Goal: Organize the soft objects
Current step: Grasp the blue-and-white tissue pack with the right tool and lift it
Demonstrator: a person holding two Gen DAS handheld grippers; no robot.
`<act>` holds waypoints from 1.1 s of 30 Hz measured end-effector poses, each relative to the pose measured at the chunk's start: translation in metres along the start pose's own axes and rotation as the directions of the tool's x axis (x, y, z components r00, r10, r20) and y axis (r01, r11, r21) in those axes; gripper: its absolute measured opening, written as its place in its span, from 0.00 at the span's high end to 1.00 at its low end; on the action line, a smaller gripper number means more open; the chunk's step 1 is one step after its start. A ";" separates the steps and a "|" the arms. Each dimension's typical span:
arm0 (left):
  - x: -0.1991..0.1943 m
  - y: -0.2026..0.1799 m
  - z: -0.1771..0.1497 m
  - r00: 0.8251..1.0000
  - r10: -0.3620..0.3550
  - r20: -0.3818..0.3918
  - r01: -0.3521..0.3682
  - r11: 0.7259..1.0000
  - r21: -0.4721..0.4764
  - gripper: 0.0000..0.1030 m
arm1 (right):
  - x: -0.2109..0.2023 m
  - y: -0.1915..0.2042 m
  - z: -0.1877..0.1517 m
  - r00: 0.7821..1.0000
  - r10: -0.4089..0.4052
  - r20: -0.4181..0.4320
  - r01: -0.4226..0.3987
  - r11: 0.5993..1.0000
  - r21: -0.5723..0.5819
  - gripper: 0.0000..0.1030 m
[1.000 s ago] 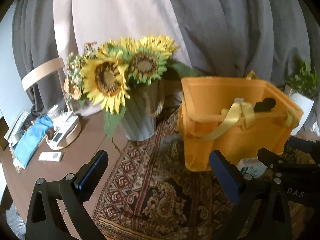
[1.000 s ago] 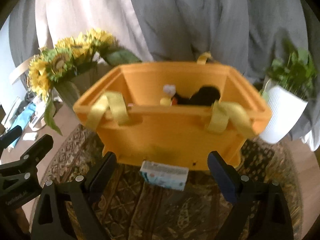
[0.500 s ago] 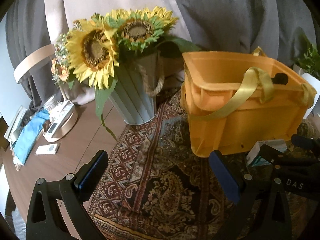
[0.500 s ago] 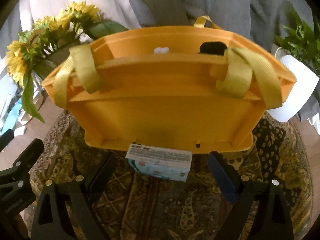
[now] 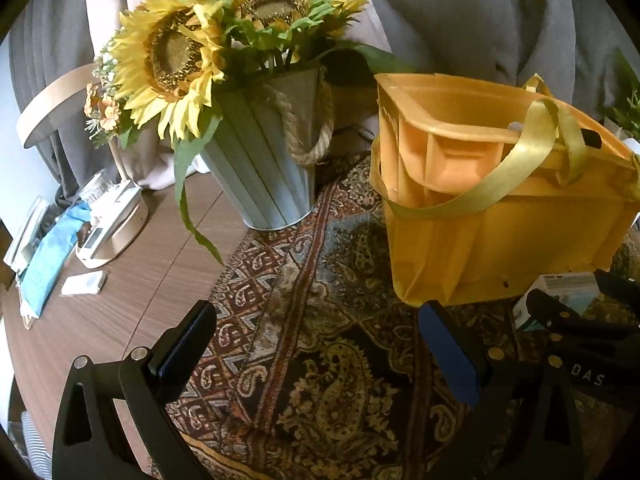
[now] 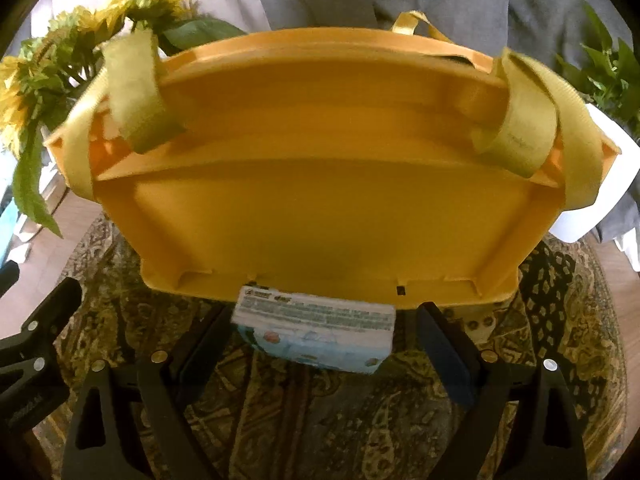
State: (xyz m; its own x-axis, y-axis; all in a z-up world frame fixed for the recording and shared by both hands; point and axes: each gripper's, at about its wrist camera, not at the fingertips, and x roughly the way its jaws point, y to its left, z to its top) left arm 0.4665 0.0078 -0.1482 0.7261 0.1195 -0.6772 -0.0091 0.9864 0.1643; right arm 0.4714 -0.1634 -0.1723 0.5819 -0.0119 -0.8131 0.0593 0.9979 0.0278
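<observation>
- Sunflowers (image 5: 180,52) stand in a grey ribbed bucket (image 5: 264,160) with a rope handle.
- A paisley cloth (image 5: 320,340) covers part of the brown wooden table (image 5: 100,312).
- A potted green plant (image 6: 600,72) stands in a white pot.
- Grey curtains (image 5: 460,12) hang behind.

Tissue pack (image 6: 316,332) against orange bag (image 6: 320,200)
</observation>
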 end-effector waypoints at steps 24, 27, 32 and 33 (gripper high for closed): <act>-0.023 -0.007 0.006 0.999 0.000 0.038 0.000 1.000 0.000 0.00 | -0.019 0.008 -0.003 0.998 0.066 -0.007 -0.067 0.997 -0.024 0.26; -0.033 -0.010 0.009 0.998 -0.012 0.059 0.011 1.000 0.010 0.00 | -0.032 0.003 -0.006 0.998 0.057 0.021 -0.057 0.998 -0.036 0.26; -0.051 -0.015 0.017 0.995 -0.016 0.098 0.013 0.999 0.033 0.00 | -0.056 -0.004 -0.003 0.997 0.063 0.052 -0.060 0.997 -0.049 0.26; -0.055 -0.015 0.018 0.994 -0.018 0.107 0.015 0.999 0.033 0.00 | -0.060 -0.004 -0.004 0.996 0.061 0.059 -0.058 0.997 -0.051 0.26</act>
State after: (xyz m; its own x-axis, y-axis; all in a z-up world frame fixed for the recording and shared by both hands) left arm 0.4389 -0.0155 -0.1003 0.7955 0.0886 -0.5994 0.0246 0.9837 0.1780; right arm 0.4331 -0.1661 -0.1261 0.6312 0.0456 -0.7743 -0.0165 0.9988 0.0455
